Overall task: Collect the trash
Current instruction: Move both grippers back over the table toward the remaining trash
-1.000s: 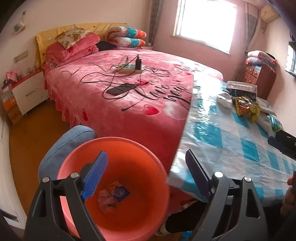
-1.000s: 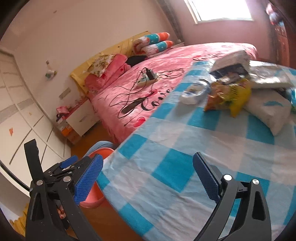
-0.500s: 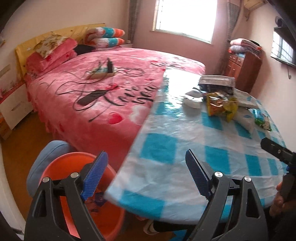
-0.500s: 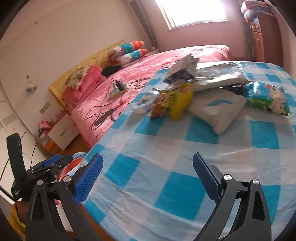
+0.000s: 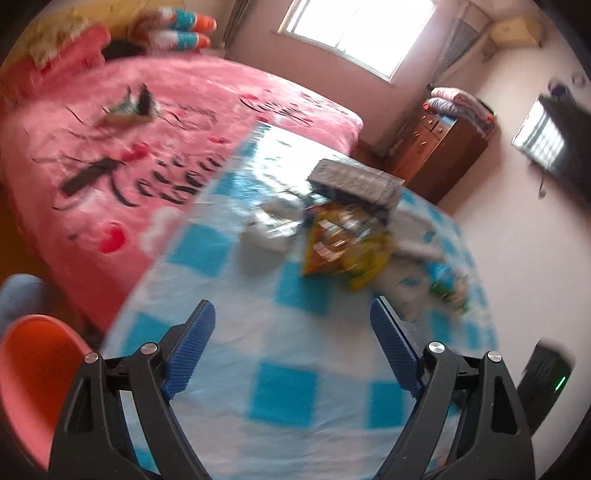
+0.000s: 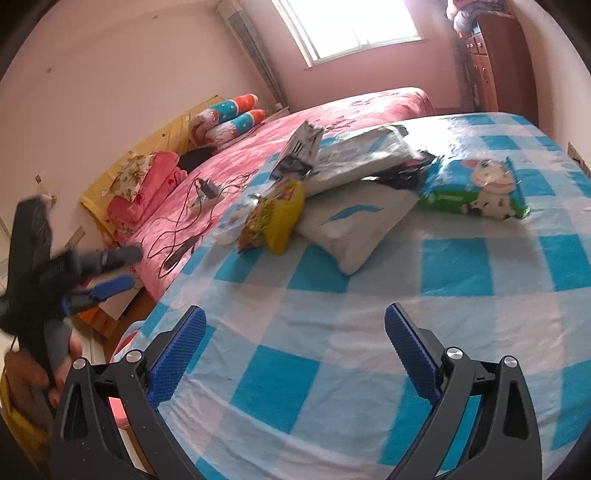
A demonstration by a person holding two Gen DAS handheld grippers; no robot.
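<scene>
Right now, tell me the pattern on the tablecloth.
Blue and white checks on the tablecloth, clearest in the right wrist view.

My left wrist camera looks down across the blue-and-white checked tablecloth (image 5: pixel 280 343) from its near edge; my right one faces it closer, further right. Both share the yellow snack bag (image 5: pixel 343 243) (image 6: pixel 275 221) pile and the pink bed (image 5: pixel 110 155) (image 6: pixel 258 147).

home bedroom, pink-covered bed (image 6: pixel 258 155), stacked pillows (image 6: pixel 225 120) by headboard, wooden dresser (image 5: pixel 439 155), window (image 6: pixel 354 26), checked-cloth tabletop (image 6: pixel 369 314)
</scene>
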